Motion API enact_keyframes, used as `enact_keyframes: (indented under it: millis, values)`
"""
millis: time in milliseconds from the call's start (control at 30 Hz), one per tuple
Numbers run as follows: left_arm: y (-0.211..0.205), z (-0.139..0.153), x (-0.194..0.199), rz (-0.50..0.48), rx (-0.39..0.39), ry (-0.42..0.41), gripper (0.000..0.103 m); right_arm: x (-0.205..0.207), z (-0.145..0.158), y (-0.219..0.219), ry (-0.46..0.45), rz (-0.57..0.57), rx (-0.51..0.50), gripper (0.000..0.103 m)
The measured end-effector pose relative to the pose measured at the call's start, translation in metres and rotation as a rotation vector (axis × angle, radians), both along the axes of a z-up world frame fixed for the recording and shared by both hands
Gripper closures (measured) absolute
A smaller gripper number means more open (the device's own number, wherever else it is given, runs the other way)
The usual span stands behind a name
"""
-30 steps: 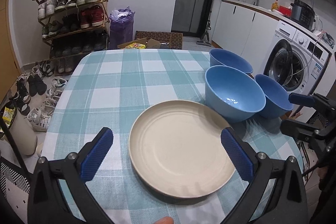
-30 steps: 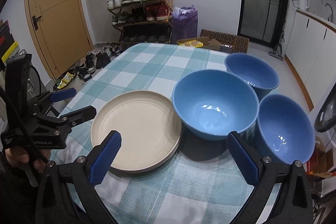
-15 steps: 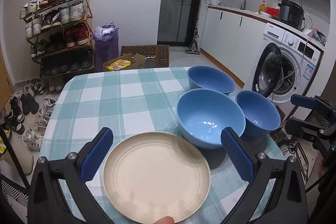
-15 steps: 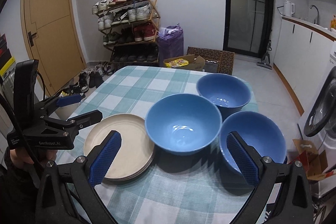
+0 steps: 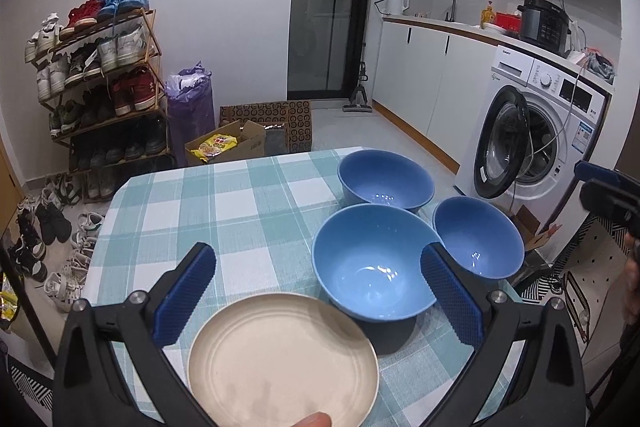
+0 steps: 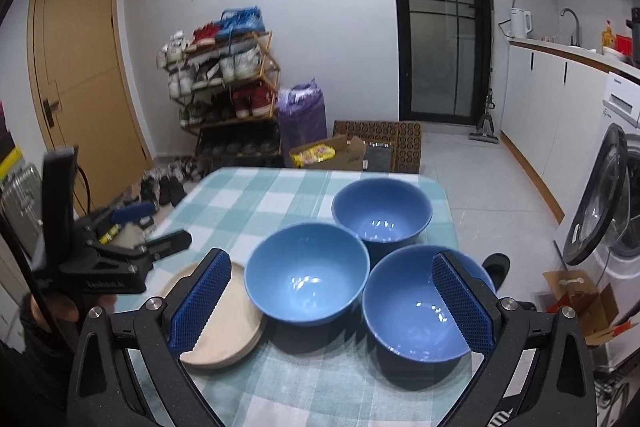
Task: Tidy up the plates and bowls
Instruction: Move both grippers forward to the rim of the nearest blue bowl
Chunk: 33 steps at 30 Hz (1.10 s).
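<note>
Bowls everywhere: three blue ones clustered at the centre and lower right of the right wrist view, on a teal checked tablecloth (image 6: 256, 195). The middle bowl (image 6: 306, 273) sits at centre frame, the far bowl (image 6: 382, 213) just behind it, the near bowl (image 6: 416, 307) at lower right, all close together. At lower left lies the cream plate stack (image 6: 236, 327), just beside the middle bowl.

Right gripper (image 6: 332, 303) hangs above the table, blue pads spread wide, holding nothing. Left gripper (image 5: 316, 293) is likewise wide open and empty over the plates (image 5: 282, 359), low in its own frame.

Handling call: these look like rigid, light, smooth-walled dishes, probably slick. The rim is the place to pinch a bowl, one finger inside and one outside. The plates lie flat, so the raised edge seems the only purchase. Nesting the bowls looks like the likely job.
</note>
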State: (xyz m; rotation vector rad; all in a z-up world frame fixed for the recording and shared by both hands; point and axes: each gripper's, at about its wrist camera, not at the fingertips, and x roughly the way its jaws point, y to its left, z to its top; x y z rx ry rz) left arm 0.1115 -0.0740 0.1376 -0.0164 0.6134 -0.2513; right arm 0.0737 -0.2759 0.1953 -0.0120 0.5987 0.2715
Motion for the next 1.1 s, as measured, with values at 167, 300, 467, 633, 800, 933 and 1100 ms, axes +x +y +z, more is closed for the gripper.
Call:
enact_keyframes:
  millis: [167, 300, 467, 633, 800, 933, 1100]
  values:
    - [-0.001, 0.010, 0.009, -0.001, 0.001, -0.017, 0.000, 0.008, 0.021, -0.023, 0.001, -0.004, 0.082, 0.001]
    - [-0.003, 0.016, 0.021, 0.002, -0.002, -0.020, 0.000, 0.018, 0.035, -0.035, -0.010, -0.014, 0.092, 0.001]
    - [-0.007, 0.018, 0.037, 0.005, 0.002, -0.010, 0.000, 0.035, 0.039, -0.044, 0.004, -0.033, 0.086, 0.001]
    - [-0.012, 0.018, 0.052, 0.006, 0.002, -0.001, 0.000, 0.051, 0.035, -0.051, 0.024, -0.055, 0.090, 0.001]
    - [-0.019, 0.018, 0.069, 0.007, 0.008, 0.010, 0.000, 0.065, 0.031, -0.060, 0.041, -0.074, 0.090, 0.001]
    - [-0.027, 0.018, 0.083, 0.002, 0.015, 0.016, 0.000, 0.078, 0.026, -0.065, 0.060, -0.085, 0.086, 0.001]
    - [-0.036, 0.020, 0.102, -0.003, 0.030, 0.018, 0.000, 0.095, 0.017, -0.072, 0.088, -0.101, 0.066, 0.001]
